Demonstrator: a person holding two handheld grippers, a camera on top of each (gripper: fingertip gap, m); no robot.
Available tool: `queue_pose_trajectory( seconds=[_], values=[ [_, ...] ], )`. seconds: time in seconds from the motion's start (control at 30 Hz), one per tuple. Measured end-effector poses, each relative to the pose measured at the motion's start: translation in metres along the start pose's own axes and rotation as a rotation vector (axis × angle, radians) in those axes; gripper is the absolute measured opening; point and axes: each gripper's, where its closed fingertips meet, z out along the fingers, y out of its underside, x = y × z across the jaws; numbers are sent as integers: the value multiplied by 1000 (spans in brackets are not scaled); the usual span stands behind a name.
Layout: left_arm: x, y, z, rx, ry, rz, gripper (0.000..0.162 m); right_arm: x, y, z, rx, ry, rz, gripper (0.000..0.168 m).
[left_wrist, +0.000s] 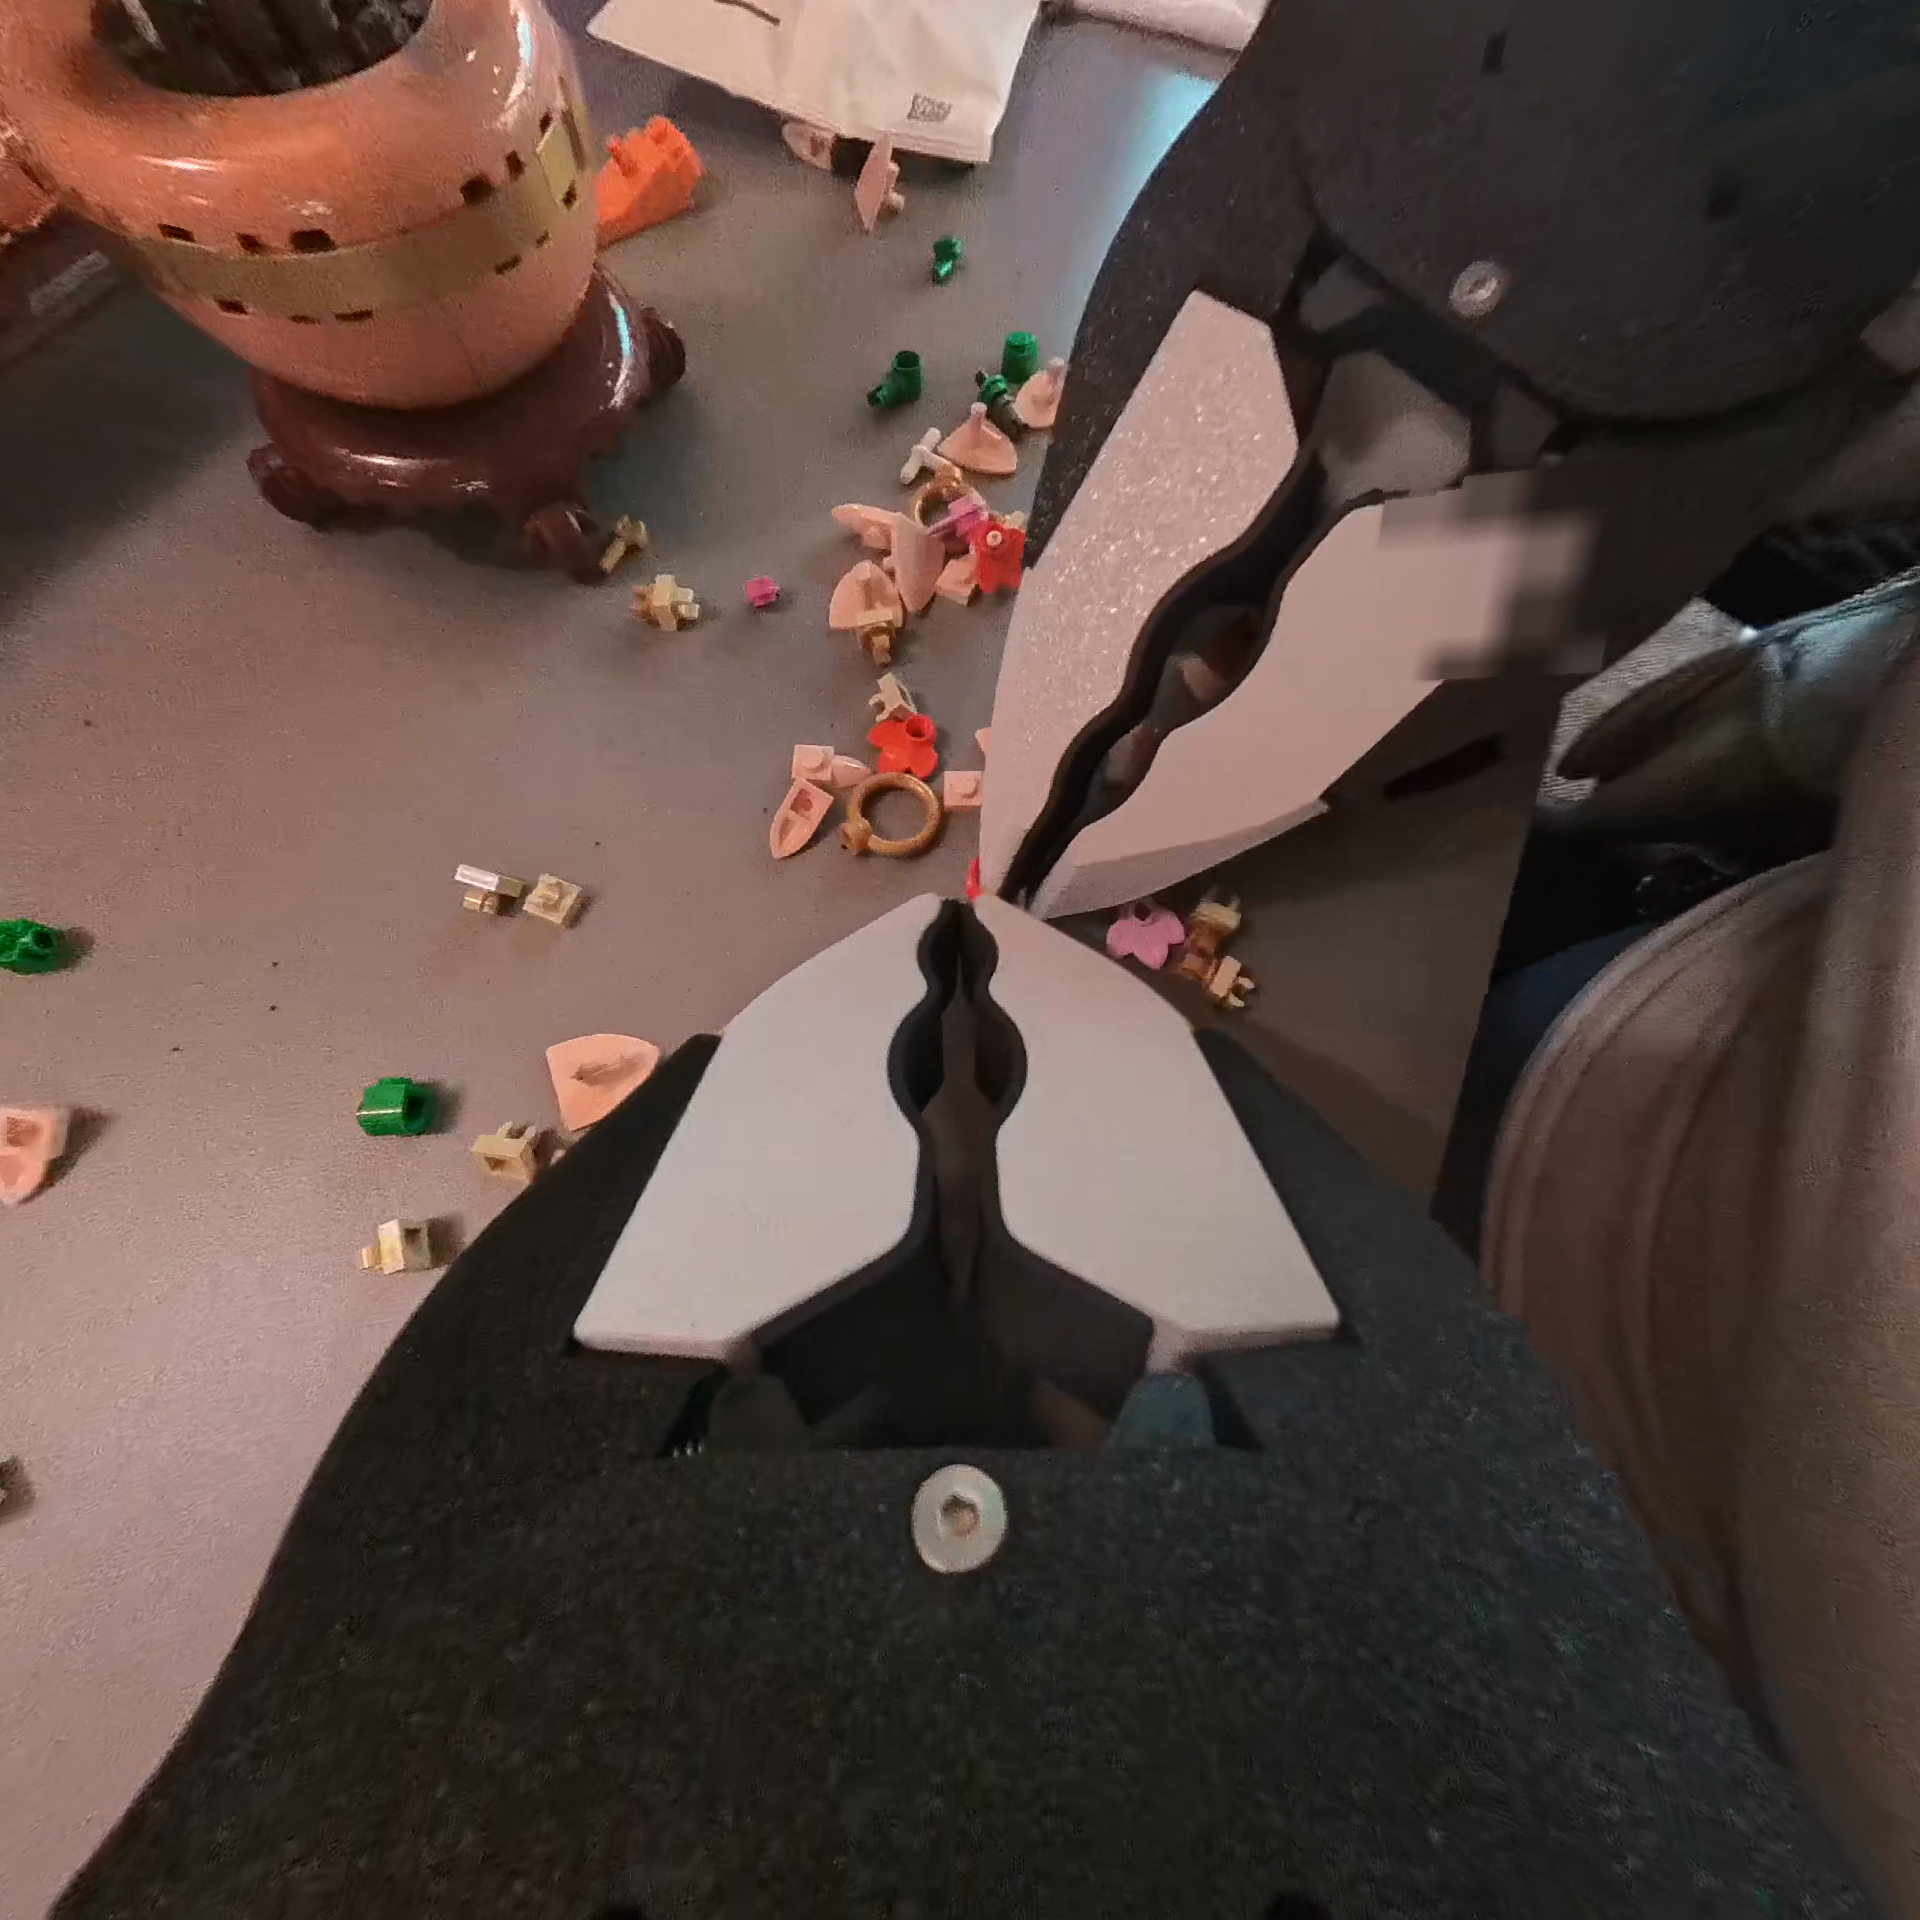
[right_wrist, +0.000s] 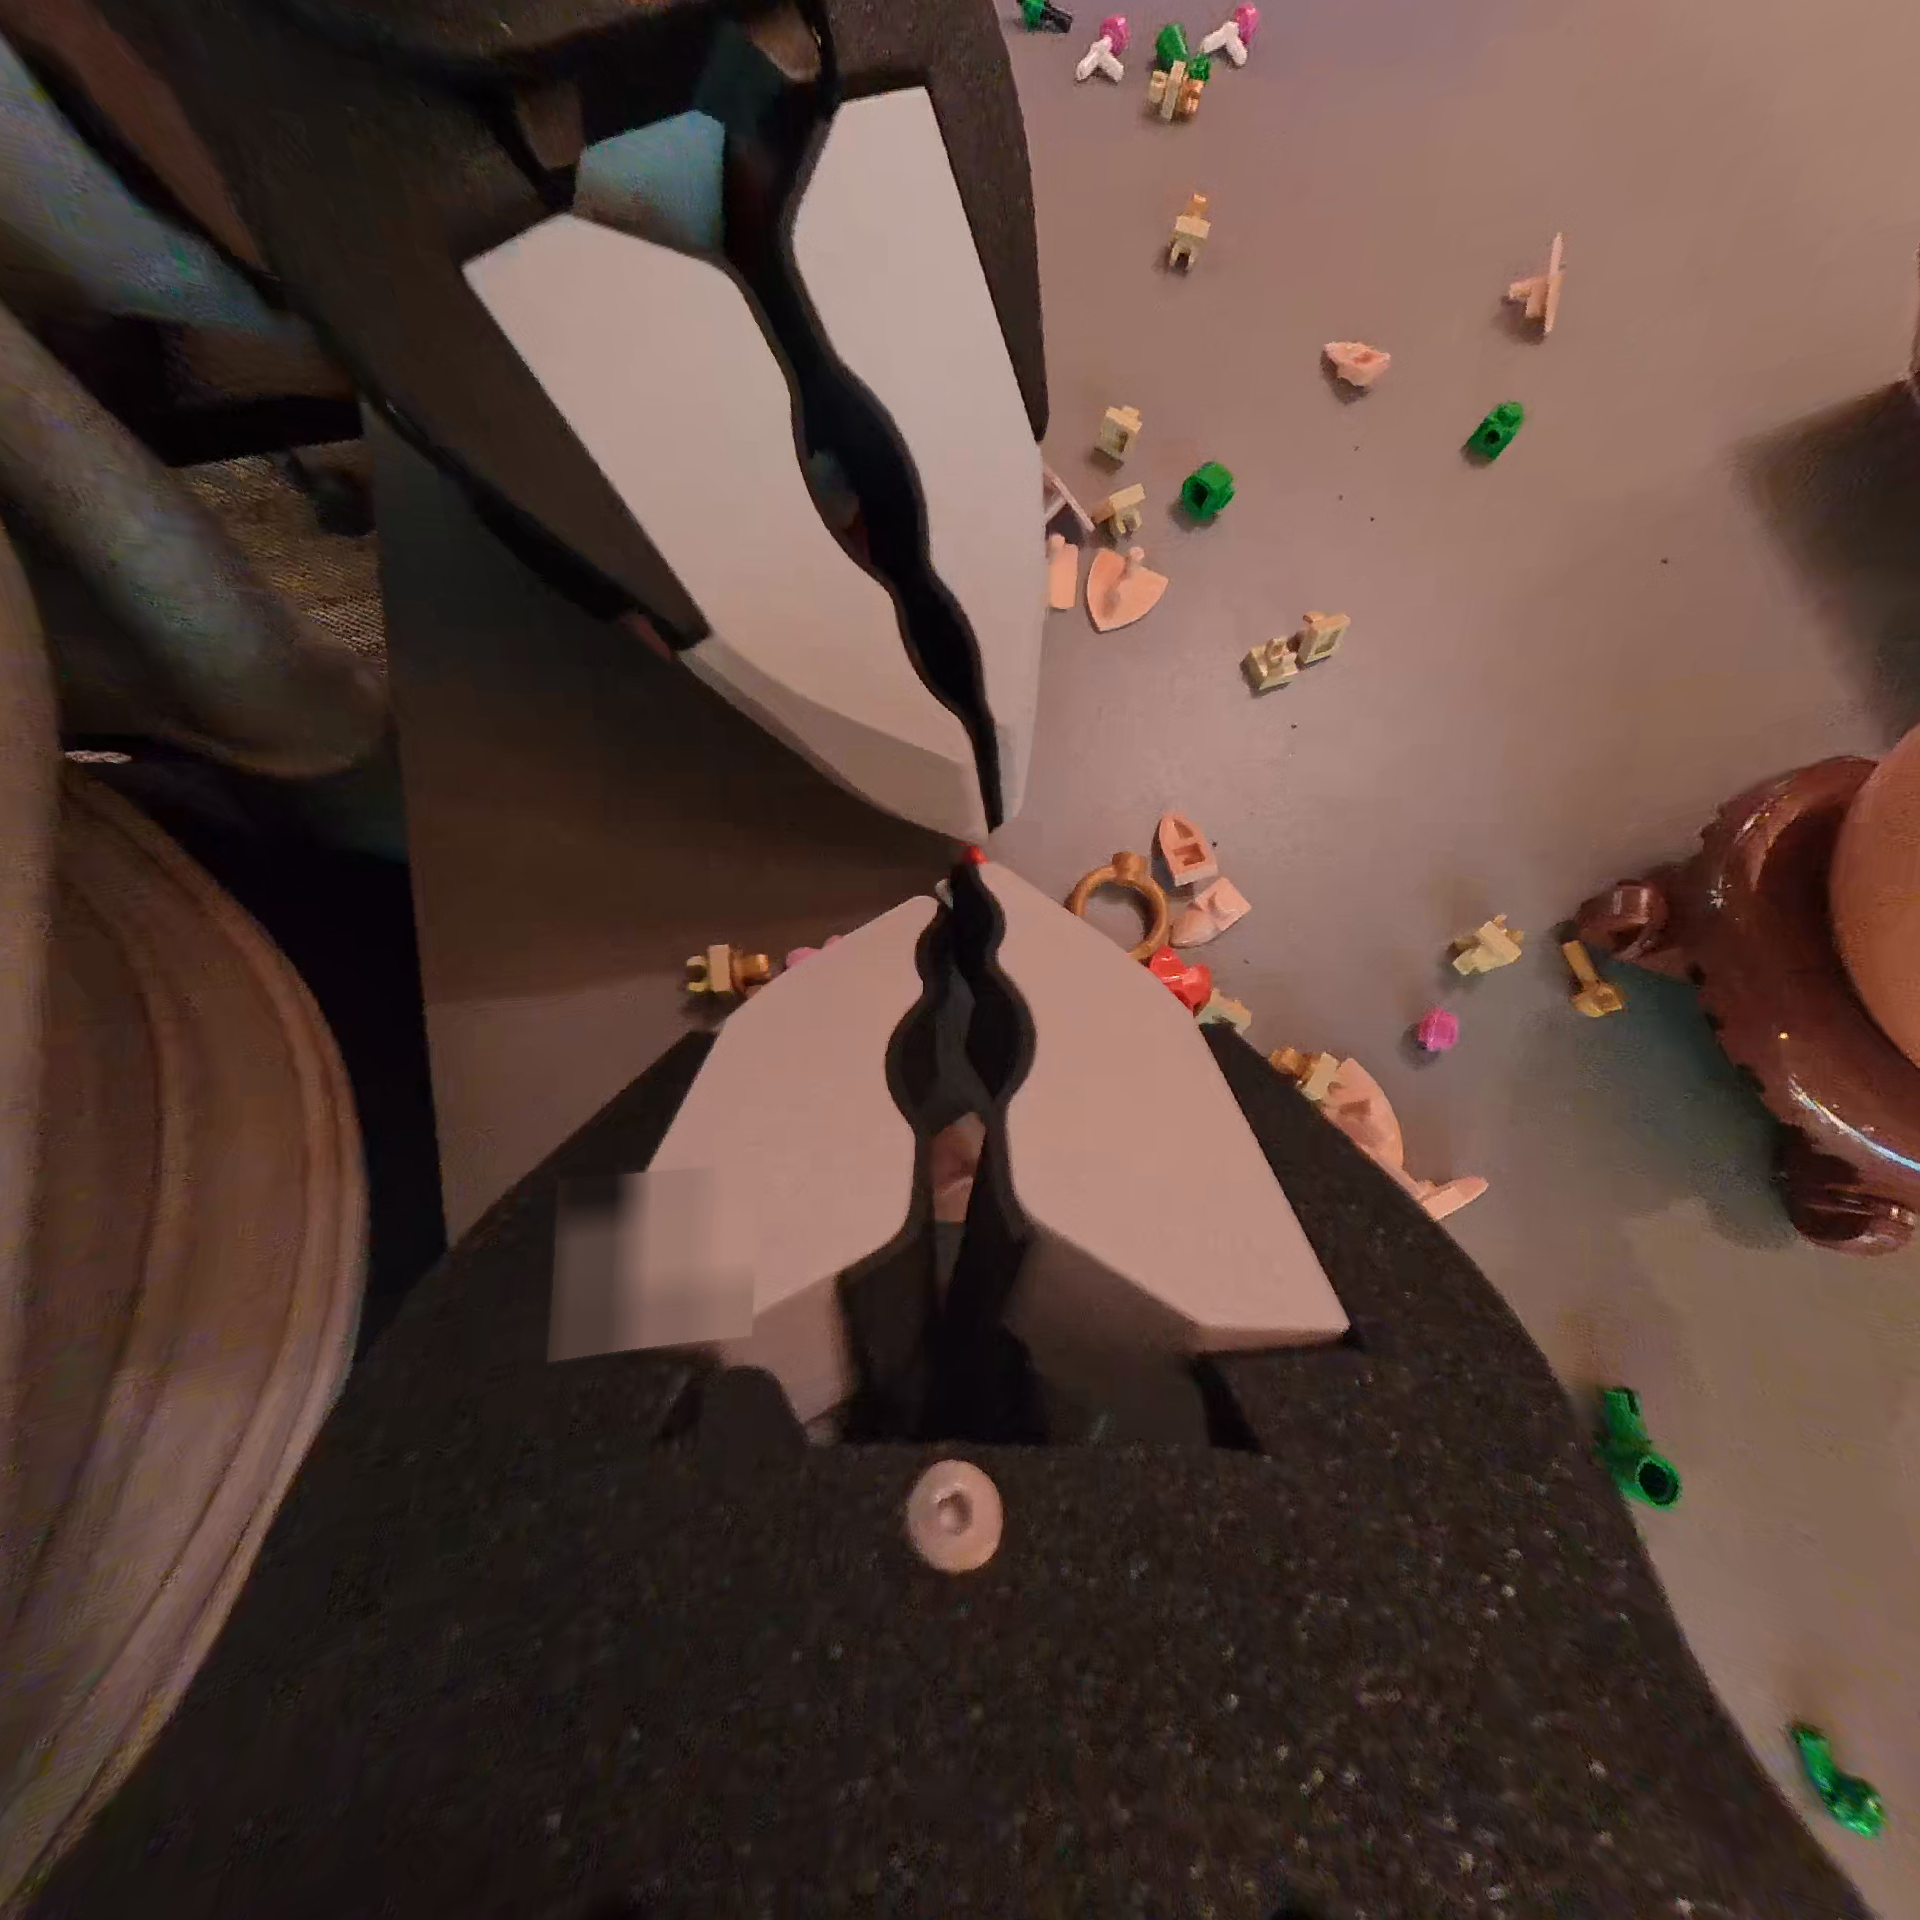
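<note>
We seemed to be at a hobby table indoors: a grey tabletop (left_wrist: 260, 727) lay strewn with small toy-brick pieces (left_wrist: 904, 582), beside a pink brick-built vase (left_wrist: 312, 208) on a brown stand (left_wrist: 457, 457), with a white paper bag (left_wrist: 852, 73) behind.

Tiny red bit (right_wrist: 974, 856) pinched where both tool tips meet: too small to ID, mostly hidden by the pads. Same red speck (left_wrist: 972, 879) seen from left wrist cam, half covered by right gripper (left_wrist: 1013, 891). Pink pot (left_wrist: 312, 208) cut off at top and left edge; dark contents only partly in view. White paper sheet (left_wrist: 831, 62) cropped at far edge. Brown base (right_wrist: 1787, 1039) cut by right edge. Petal pcs (right_wrist: 1371, 1122) partly under right gripper (right_wrist: 961, 883). Far bits blurry.
</note>
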Motion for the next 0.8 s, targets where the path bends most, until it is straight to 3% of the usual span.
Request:
queue_pose_trajectory(
  seconds=[0.43, 0.57, 0.8],
  values=[
    [1, 1, 1, -6, 5, 13, 0, -1, 0, 2, -2, -56, -30, 0],
    [-12, 5, 8, -58, -101, 53, 0, -14, -3, 4, 3, -130, -56, 0],
    [7, -7, -17, 110, 158, -21, 0, -14, -3, 4, 5, -192, -63, 0]
  ],
)
